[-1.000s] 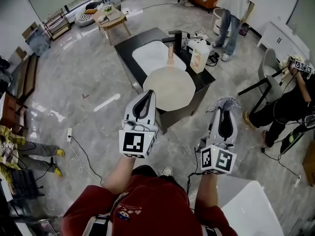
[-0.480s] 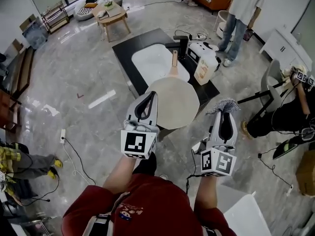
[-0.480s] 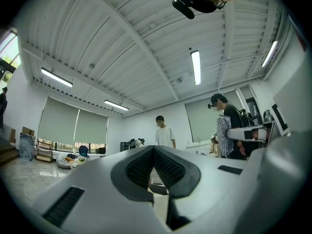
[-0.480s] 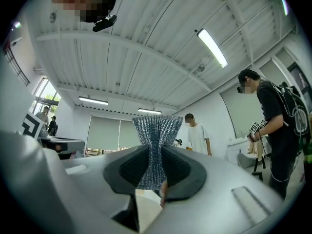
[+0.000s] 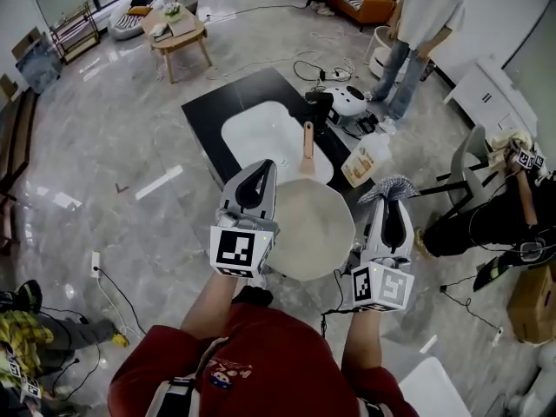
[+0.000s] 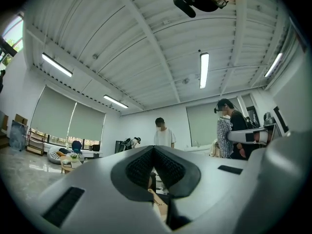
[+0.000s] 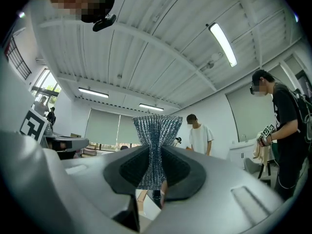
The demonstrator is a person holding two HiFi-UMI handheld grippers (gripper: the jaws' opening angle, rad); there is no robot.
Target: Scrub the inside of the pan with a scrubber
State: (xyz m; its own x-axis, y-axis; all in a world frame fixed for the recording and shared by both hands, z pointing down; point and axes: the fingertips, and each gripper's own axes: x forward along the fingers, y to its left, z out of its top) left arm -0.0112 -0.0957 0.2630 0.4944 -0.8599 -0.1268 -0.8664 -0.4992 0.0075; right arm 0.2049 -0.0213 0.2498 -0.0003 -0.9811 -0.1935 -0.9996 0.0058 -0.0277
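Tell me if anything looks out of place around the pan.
The pan sits at the near corner of the black counter and seems to overhang its edge; its handle lies across the sink. Nothing looks spilled or damaged.

Pan [image 5: 317, 228]: cream inside, tan handle [image 5: 307, 142]. Scrubber [image 5: 395, 183]: silver-grey ribbed mesh. Countertop [image 5: 201, 115]: black. Sink [image 5: 261, 133]: white. Floor [image 5: 104, 146]: grey marbled.

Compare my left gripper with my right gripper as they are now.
The left gripper has its jaws shut on nothing, while the right gripper is shut on a silvery mesh scrubber that fans out above its jaws. In the head view, the left gripper shows at the left edge of the pan and the right gripper at its right edge. Both have their jaws together and point forward, away from the person.
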